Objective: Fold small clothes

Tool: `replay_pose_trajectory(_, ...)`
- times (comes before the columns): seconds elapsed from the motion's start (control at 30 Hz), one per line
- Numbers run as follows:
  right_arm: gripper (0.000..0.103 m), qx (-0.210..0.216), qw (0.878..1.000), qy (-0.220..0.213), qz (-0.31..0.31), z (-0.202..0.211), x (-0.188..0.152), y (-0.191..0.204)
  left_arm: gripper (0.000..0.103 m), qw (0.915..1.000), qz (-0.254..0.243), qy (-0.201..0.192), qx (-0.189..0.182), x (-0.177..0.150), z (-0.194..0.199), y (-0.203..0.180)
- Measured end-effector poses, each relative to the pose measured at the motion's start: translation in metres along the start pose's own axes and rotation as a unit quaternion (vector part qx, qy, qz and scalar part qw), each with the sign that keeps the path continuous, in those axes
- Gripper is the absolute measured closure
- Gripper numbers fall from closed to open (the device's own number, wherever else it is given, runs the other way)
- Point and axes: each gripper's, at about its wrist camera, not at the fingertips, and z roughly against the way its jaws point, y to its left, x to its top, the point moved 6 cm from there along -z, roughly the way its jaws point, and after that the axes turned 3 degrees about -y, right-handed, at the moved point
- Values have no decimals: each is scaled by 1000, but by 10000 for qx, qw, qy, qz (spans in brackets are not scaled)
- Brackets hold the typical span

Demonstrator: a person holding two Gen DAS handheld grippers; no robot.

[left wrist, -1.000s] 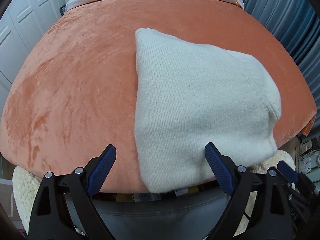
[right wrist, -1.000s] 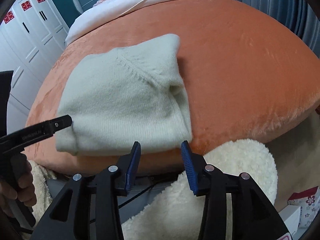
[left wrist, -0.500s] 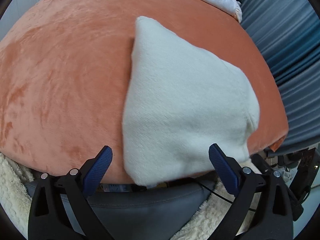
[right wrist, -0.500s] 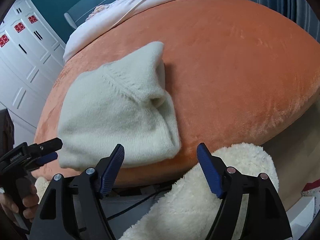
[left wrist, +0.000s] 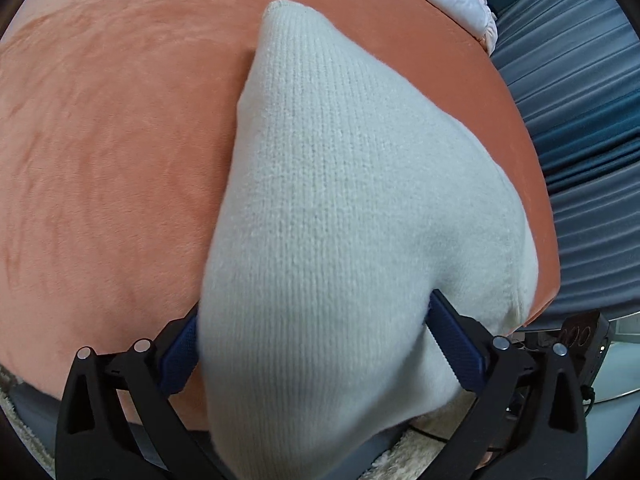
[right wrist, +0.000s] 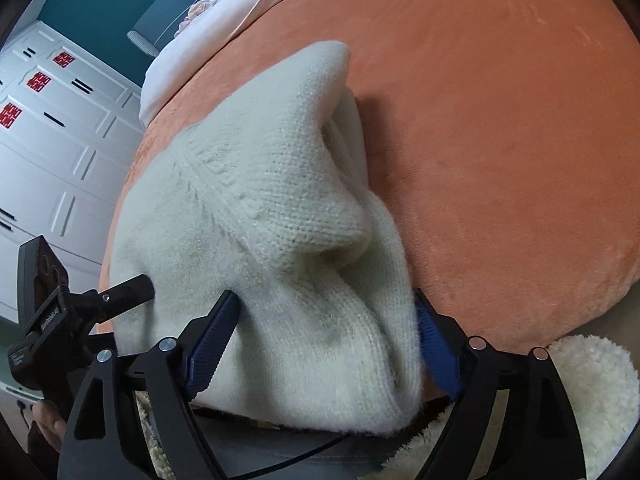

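Both claws spread wide: left gripper [left wrist: 316, 344] and right gripper [right wrist: 324, 340] each straddle the near edge of the folded cream knit sweater [left wrist: 352, 208], blue pads beside the fabric, not pinching. Sweater lies on the orange plush bedspread [right wrist: 500, 120], w/ white wardrobe [right wrist: 52, 152] at left.

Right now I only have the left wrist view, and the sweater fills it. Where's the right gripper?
Observer: The right gripper is open, fingers straddling the near edge of the sweater, on the side next to the bare blanket.
Operator: Top layer flat there?
Observer: No. A folded flap bulges up, with an open pocket under it.
Operator: My gripper clear of that?
Observer: Yes. The left gripper sits at the opposite edge, apart from the flap.
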Motion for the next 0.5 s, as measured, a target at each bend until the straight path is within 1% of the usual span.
replay_pose_trajectory(0.1, 15, 162, 9999, -19, 12, -8, 3, 4, 5, 9996, 133, 90, -217, 0, -7, 2)
replay_pose_trajectory(0.17, 15, 199, 9998, -26, 84, -14, 7, 8, 5, 9995, 143, 125, -255, 0, -8, 2)
replay_pose_trajectory(0.2, 17, 207, 9997, -39, 118, -16, 8, 10, 5, 9995, 154, 124, -257, -1, -6, 1)
replay_pose_trajectory(0.27, 33, 252, 9995, -70, 188, -18, 10, 18, 13, 9996, 111, 147, -226, 2, 0, 0)
replay_pose_trajectory(0.3, 38, 247, 9994, -118, 217, -16, 11, 21, 15, 9997, 59, 151, -205, 1, 4, -3)
replay_pose_trajectory(0.33, 52, 287, 9991, -164, 266, -11, 11, 26, 21, 9997, -30, 149, -192, 1, 9, -8)
replay_pose_trajectory(0.37, 58, 325, 9988, -222, 291, -6, 11, 30, 27, 9996, -115, 139, -204, 0, 17, -8)
replay_pose_trajectory(0.4, 64, 355, 9986, -269, 288, 1, 11, 33, 30, 9994, -195, 121, -239, -1, 23, -12)
replay_pose_trajectory(0.43, 67, 392, 9982, -331, 296, 8, 11, 37, 34, 9990, -298, 124, -303, -4, 32, -19)
replay_pose_trajectory(0.5, 68, 428, 9976, -463, 288, 23, 11, 44, 36, 9981, -416, 204, -395, -12, 45, -25)
